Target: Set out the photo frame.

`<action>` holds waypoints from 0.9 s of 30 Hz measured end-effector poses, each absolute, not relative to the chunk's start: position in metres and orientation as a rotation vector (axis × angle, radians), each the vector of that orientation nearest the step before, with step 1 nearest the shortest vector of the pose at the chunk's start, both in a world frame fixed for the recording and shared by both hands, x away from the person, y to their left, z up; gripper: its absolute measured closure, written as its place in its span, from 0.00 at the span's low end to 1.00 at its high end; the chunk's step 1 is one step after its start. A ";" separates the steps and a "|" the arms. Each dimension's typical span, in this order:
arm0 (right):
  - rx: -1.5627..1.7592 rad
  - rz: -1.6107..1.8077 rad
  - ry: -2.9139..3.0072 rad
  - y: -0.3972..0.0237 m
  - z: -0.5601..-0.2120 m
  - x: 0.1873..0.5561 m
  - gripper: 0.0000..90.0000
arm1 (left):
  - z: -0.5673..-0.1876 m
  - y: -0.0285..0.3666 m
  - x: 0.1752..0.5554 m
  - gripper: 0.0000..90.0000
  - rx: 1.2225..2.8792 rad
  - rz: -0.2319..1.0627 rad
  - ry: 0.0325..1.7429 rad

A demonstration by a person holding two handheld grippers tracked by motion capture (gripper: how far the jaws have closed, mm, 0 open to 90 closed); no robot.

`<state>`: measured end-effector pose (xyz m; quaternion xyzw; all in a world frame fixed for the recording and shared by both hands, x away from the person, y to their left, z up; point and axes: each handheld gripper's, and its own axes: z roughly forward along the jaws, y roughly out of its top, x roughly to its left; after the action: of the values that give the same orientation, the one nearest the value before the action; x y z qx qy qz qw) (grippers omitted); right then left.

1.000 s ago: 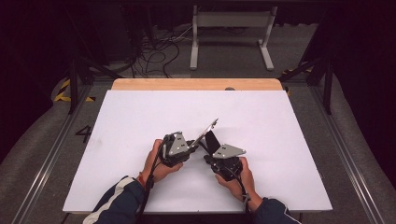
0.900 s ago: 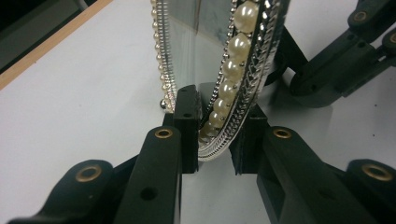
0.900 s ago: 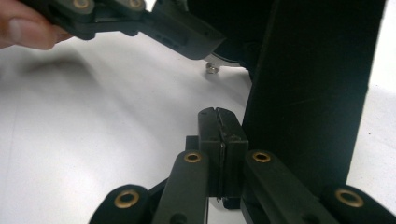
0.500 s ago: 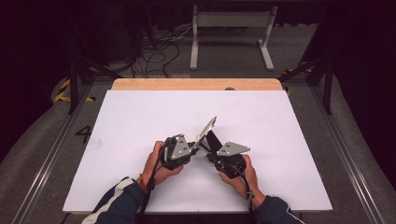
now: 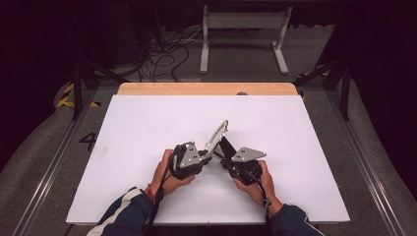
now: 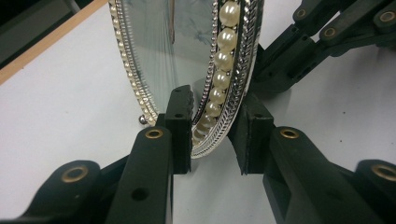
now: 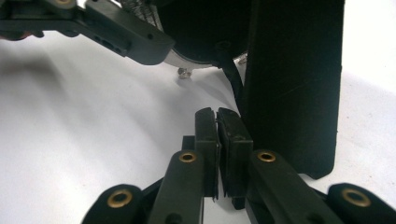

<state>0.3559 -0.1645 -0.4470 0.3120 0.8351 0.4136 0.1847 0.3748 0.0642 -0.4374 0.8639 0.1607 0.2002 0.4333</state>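
High view: an oval tabletop mirror with a silver, pearl-studded frame (image 5: 217, 137) stands tilted near the middle of the white table top (image 5: 147, 123), propped on its black back stand (image 5: 227, 147), between the two hand-held grippers. The left gripper (image 5: 199, 158) meets the mirror's lower edge from the left, and the right gripper (image 5: 227, 161) comes in from the right, behind the mirror by the stand.

Left gripper view: the mirror's lower rim (image 6: 210, 135) sits between the two black jaws. The left pad (image 6: 180, 126) lies against the glass side and the right pad (image 6: 252, 135) is at the back of the frame; the jaws have just been opening a little, yet the rim looks held between them. A small silver ball foot (image 6: 141, 119) of the frame rests on the table just beside the left pad.

Right gripper view: the jaws are almost closed, their pads (image 7: 205, 140) all but touching, with only a thin dark wire or cord between them. The black stand (image 7: 294, 84) rises just to their right, touching the table.

No containers are on the table. White surface lies free on every side of the mirror, with the wooden far edge (image 5: 206, 88) and the side edges well apart from both hands.
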 end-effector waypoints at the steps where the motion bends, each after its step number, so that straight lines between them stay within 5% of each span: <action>1: 0.873 1.161 2.355 -0.164 -0.447 0.356 0.96 | -0.439 0.064 0.376 0.77 2.159 0.498 0.407; 12: 0.864 1.135 2.373 -0.163 -0.447 0.355 0.94 | -0.448 0.060 0.384 0.62 2.121 0.470 0.478; 27: 0.888 1.131 2.386 -0.164 -0.446 0.357 0.96 | -0.444 0.062 0.376 0.76 2.151 0.528 0.424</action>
<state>0.3570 -0.1643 -0.4459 0.3137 0.8429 0.3996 0.1772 0.3761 0.0616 -0.4441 0.8616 0.1698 0.2114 0.4290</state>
